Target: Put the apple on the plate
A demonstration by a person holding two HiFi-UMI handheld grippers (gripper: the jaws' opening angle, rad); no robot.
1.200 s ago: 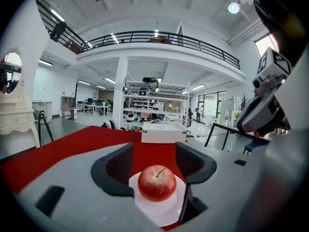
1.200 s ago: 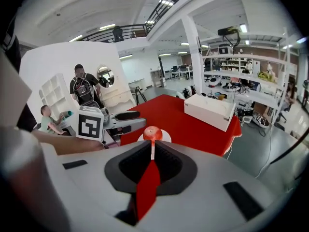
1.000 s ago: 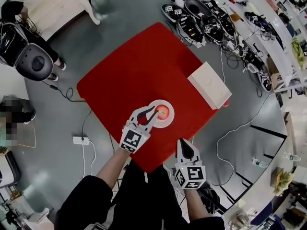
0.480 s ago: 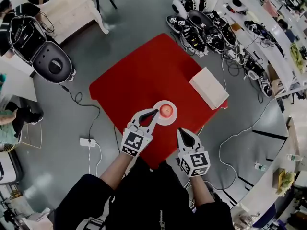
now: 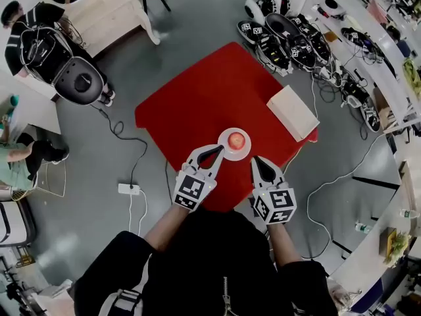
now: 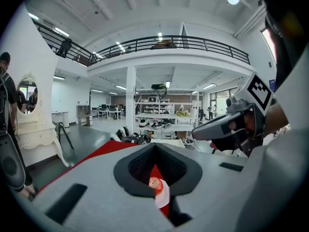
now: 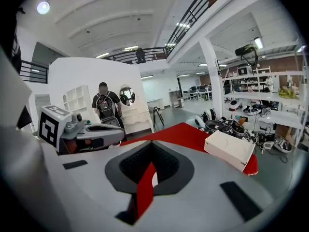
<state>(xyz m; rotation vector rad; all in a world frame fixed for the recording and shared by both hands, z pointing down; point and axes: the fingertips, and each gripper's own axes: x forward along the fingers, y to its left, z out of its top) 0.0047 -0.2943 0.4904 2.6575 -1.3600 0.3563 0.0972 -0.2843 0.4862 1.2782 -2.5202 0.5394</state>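
Note:
A red apple (image 5: 237,141) lies on a small white plate (image 5: 227,135) near the front edge of the red table (image 5: 197,104). My left gripper (image 5: 215,152) hangs just left of the plate with its jaws shut and empty, clear of the apple. The right gripper (image 5: 258,161) hovers off the plate's right front, also shut with nothing in it. In the left gripper view the apple (image 6: 154,183) and plate (image 6: 163,198) show through the gap behind the closed tips (image 6: 155,147). The right gripper view looks past its own tips (image 7: 153,144) over the table (image 7: 183,132).
A white box (image 5: 293,112) sits on the table's right corner. Several black and white devices (image 5: 283,31) lie on the floor beyond it. A power strip (image 5: 128,189) and cables trail at the left. A person with a backpack (image 5: 39,38) stands far left by white furniture (image 5: 112,5).
The left jaws were open beside the apple and have closed empty. Both grippers have risen and drawn back from the plate. The apple stays on the plate.

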